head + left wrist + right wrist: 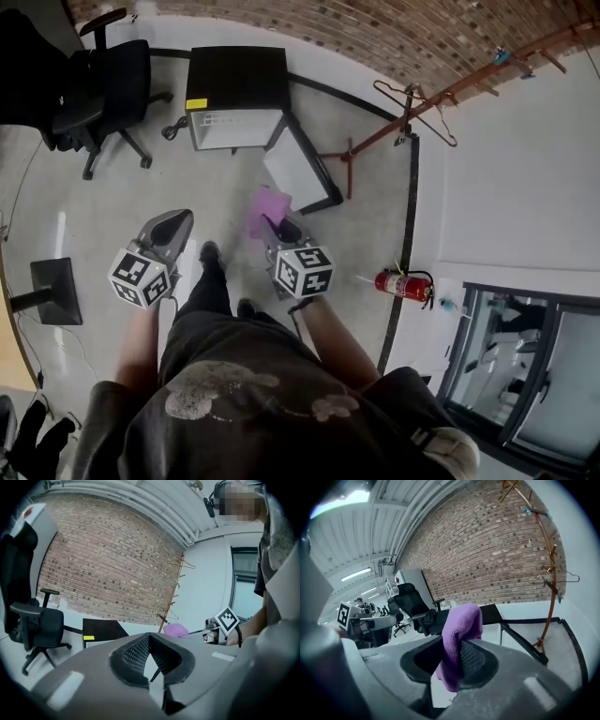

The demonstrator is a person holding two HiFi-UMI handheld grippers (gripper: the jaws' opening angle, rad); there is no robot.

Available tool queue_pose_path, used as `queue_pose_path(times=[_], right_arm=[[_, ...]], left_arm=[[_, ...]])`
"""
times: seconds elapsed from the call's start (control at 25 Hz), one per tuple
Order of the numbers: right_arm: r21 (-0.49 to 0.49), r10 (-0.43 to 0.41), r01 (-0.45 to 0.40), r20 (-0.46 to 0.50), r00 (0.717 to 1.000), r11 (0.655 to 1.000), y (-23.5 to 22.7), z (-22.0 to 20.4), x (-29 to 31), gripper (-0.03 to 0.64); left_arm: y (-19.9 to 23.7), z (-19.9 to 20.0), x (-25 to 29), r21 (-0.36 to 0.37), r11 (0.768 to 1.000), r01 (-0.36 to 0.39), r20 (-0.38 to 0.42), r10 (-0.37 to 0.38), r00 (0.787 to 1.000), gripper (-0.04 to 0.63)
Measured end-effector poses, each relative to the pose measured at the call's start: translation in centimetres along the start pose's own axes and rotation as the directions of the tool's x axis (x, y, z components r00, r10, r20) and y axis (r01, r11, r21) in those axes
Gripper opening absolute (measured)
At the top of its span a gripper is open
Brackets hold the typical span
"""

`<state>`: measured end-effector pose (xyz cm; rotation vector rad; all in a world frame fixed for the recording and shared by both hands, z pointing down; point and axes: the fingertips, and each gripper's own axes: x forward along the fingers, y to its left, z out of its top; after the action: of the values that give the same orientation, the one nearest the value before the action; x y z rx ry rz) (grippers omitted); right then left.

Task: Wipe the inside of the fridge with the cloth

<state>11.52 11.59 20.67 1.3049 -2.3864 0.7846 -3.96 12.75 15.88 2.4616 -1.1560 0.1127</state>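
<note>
Pinching the purple cloth [267,208], the right claw [281,231] should reach deep into the far open fridge [236,128]; the left claw [172,223] sits pressed together, empty.

I see a pale floor [84,206] carrying a black fridge [236,84] with its door open, a chair [103,89] beside it, a rack [349,155] and an extinguisher [403,284] by the wall.

This is an office-like workroom. It has a bare brick wall [375,33], a glossy pale floor [94,206], a black swivel office chair [103,89], a monitor [56,291] and a small black fridge [237,94] on that floor, a red fire extinguisher [403,284], and a coat rack [412,117] with wire hangers.
</note>
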Motion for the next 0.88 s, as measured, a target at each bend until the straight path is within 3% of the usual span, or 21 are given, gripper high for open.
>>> queue_pose_path(times=[0.36,0.64,0.88], right_arm=[[-0.016,-0.016,0.016,-0.012,1.000,1.000,0.6,5.6,9.0,0.077],[-0.011,-0.075,0.074,-0.054,0.996,0.997,-2.6,5.6,12.5,0.077],[-0.010,-0.041,0.040,-0.135,0.990,0.999,-5.2,3.8,16.4,0.077]], left_arm=[[8.5,4.1,4.4,0.022,0.999,0.043,-0.006,-0.043,0.999,0.017],[12.1,3.2,7.3,-0.017,0.998,0.067,-0.052,-0.068,0.996,0.017],[14.0,1.3,10.4,-0.042,0.998,0.046,-0.089,-0.050,0.995,0.017]])
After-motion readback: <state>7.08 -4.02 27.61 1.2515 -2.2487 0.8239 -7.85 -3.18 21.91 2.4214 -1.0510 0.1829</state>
